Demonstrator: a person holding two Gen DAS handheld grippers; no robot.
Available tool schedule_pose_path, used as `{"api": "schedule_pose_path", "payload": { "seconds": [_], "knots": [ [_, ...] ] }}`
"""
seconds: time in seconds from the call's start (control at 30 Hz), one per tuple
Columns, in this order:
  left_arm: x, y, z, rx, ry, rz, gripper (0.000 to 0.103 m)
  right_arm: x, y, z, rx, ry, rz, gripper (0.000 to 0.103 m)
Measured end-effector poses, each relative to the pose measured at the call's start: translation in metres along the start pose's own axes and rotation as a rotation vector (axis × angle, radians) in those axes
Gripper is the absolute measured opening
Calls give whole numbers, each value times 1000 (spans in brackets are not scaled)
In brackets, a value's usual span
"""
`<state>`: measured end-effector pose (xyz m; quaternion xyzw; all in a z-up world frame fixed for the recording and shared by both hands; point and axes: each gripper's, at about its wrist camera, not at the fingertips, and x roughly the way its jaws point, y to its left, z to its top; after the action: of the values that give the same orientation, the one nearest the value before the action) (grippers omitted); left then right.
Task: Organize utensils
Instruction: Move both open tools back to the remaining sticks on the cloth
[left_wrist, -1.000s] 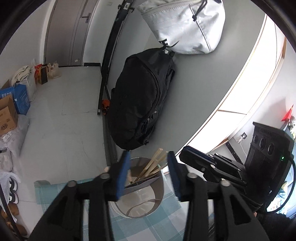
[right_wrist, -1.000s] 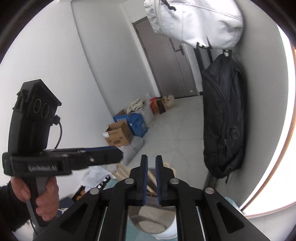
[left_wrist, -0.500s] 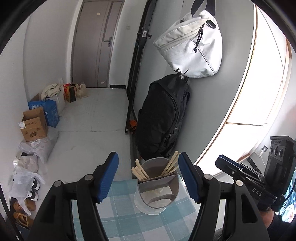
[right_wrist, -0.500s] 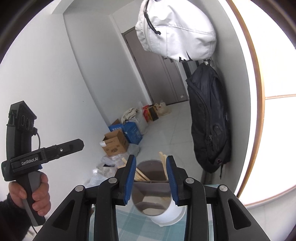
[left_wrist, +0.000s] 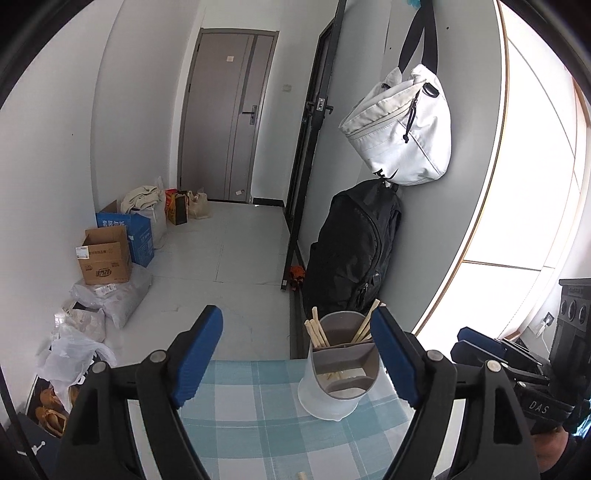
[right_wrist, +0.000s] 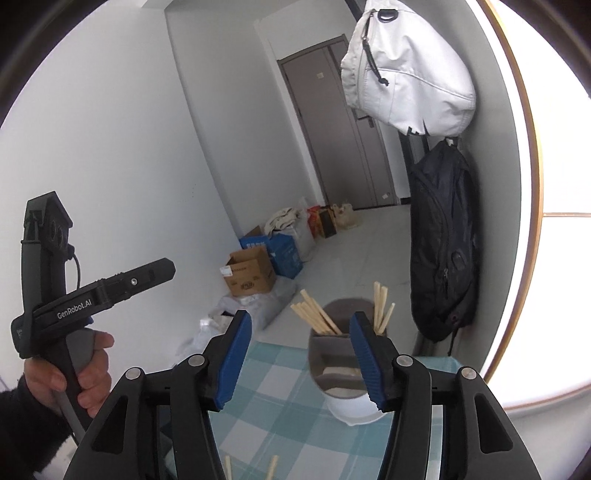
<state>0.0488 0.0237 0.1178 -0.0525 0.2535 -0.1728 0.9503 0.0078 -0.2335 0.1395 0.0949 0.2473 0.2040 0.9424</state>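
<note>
A grey and white utensil holder (left_wrist: 340, 373) (right_wrist: 341, 363) with dividers stands at the far edge of the checked tablecloth (left_wrist: 258, 413) (right_wrist: 280, 402). Wooden chopsticks (left_wrist: 317, 330) (right_wrist: 316, 317) stick up from two of its compartments. Ends of loose chopsticks (right_wrist: 271, 467) lie on the cloth near me, and another end (left_wrist: 301, 475) shows in the left view. My left gripper (left_wrist: 295, 363) hangs above the cloth short of the holder, its jaws opening with nothing between them. My right gripper (right_wrist: 301, 363) is also back from the holder, jaws opening and empty. The left gripper's body (right_wrist: 92, 295) shows in a hand.
The table ends just behind the holder. A black backpack (left_wrist: 351, 254) and a white bag (left_wrist: 402, 125) hang on the wall to the right. Cardboard boxes (left_wrist: 107, 254) and plastic bags (left_wrist: 74, 350) lie on the floor to the left. A grey door (left_wrist: 225, 118) stands at the back.
Both grippers have drawn back and up from the holder and their jaws have spread wider. The left view has tilted up, so the holder looks smaller and farther.
</note>
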Motion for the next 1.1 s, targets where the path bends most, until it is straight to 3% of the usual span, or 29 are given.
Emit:
{"api": "schedule_pose_path", "payload": {
  "seconds": [0.33, 0.47, 0.7, 0.73, 0.87, 0.97, 1.1],
  "knots": [
    [0, 10, -4, -14, 48, 5, 79, 17, 19, -26, -3, 71, 37, 54],
    [3, 11, -6, -21, 86, 0, 79, 31, 14, -40, 52, 172, 52, 54],
    [17, 24, -32, -54, 242, 47, 79, 63, -14, -91, 225, 405, 40, 54],
    [20, 26, -37, -64, 262, 44, 79, 68, -19, -101, 246, 438, 24, 53],
    [35, 37, -58, -102, 355, 63, 79, 98, -41, -144, 365, 617, -23, 29],
    [46, 44, -73, -122, 429, 78, 79, 113, -51, -164, 411, 693, -59, 25],
    [55, 54, -94, -152, 515, 92, 79, 127, -48, -170, 372, 737, -91, 25]
  ]
}}
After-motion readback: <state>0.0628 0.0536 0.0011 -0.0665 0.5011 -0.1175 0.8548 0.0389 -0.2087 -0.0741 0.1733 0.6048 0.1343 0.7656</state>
